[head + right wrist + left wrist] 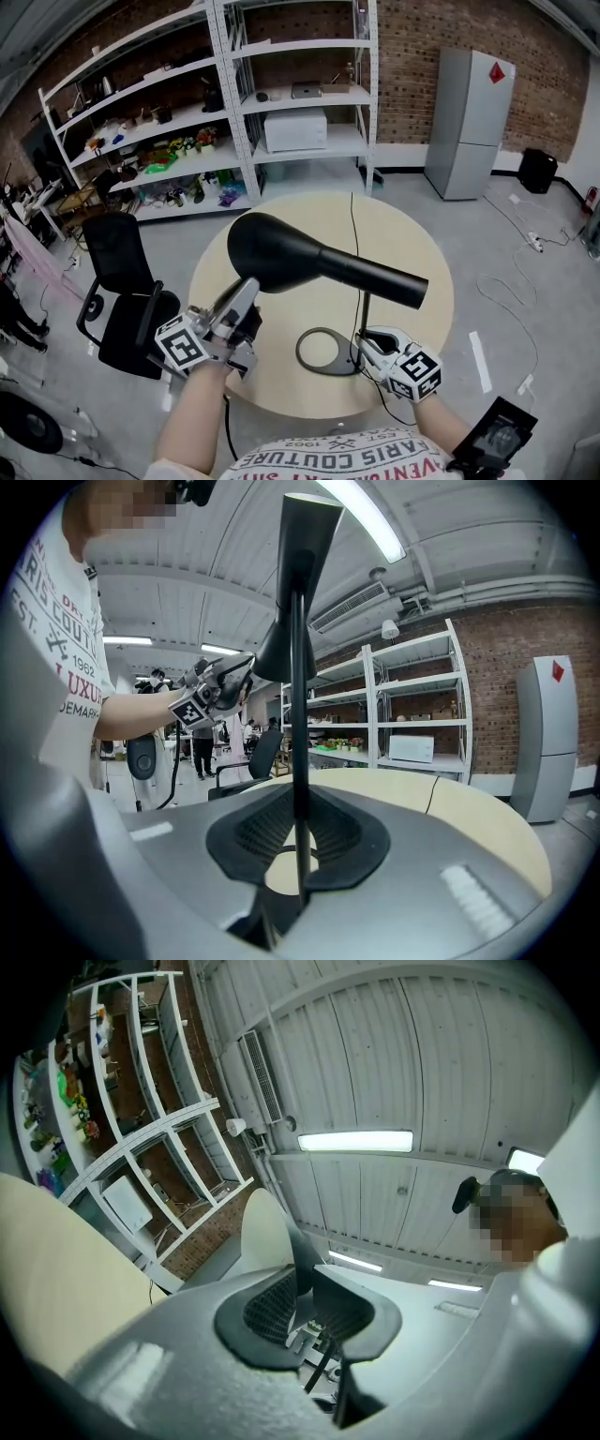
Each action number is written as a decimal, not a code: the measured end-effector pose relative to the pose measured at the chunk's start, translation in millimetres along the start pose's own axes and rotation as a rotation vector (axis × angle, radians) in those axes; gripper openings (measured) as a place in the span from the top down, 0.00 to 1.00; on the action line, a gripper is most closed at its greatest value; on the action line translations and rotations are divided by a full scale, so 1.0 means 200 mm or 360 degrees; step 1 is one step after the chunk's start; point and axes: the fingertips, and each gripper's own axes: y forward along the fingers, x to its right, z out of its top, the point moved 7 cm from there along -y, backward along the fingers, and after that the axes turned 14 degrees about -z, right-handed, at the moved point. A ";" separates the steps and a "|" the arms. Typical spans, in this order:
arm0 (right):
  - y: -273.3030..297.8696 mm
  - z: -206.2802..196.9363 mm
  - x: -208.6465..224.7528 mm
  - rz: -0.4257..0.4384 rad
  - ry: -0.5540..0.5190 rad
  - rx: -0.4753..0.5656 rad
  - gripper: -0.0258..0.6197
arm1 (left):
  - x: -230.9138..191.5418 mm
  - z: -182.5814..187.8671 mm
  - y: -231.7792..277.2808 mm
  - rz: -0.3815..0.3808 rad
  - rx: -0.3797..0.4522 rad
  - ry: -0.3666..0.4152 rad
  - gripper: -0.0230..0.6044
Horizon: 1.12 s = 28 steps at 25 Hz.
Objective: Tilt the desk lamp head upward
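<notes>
Gripping one lamp, two tools.

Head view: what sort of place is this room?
Probably a workshop or lab: white metal shelving full of mixed items, a bare brick wall, and a grey refrigerator standing by it.

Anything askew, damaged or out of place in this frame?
Nothing stands out. The desk lamp stands upright on the round table, its ring base flat. The right gripper clamps its stem, and the left gripper grips the rim of the lamp head.
</notes>
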 end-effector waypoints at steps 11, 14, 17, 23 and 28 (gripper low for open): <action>0.00 -0.01 0.01 0.0000 -0.0006 -0.0003 0.89 | 0.11 0.12 0.07 0.0014 -0.0154 0.0266 0.88; 0.01 0.00 0.00 -0.0007 -0.0006 -0.0010 0.89 | 0.14 0.17 0.09 0.0016 -0.0186 0.0333 0.88; 0.02 0.01 -0.01 -0.0012 -0.0008 -0.0020 0.89 | 0.18 0.22 0.11 0.0017 -0.0236 0.0420 0.88; 0.02 0.01 0.00 -0.0022 -0.0013 -0.0031 0.89 | 0.25 0.27 0.17 0.0027 -0.0318 0.0534 0.88; 0.02 0.00 0.01 -0.0024 -0.0012 -0.0036 0.89 | 0.29 0.29 0.21 0.0006 -0.0336 0.0625 0.89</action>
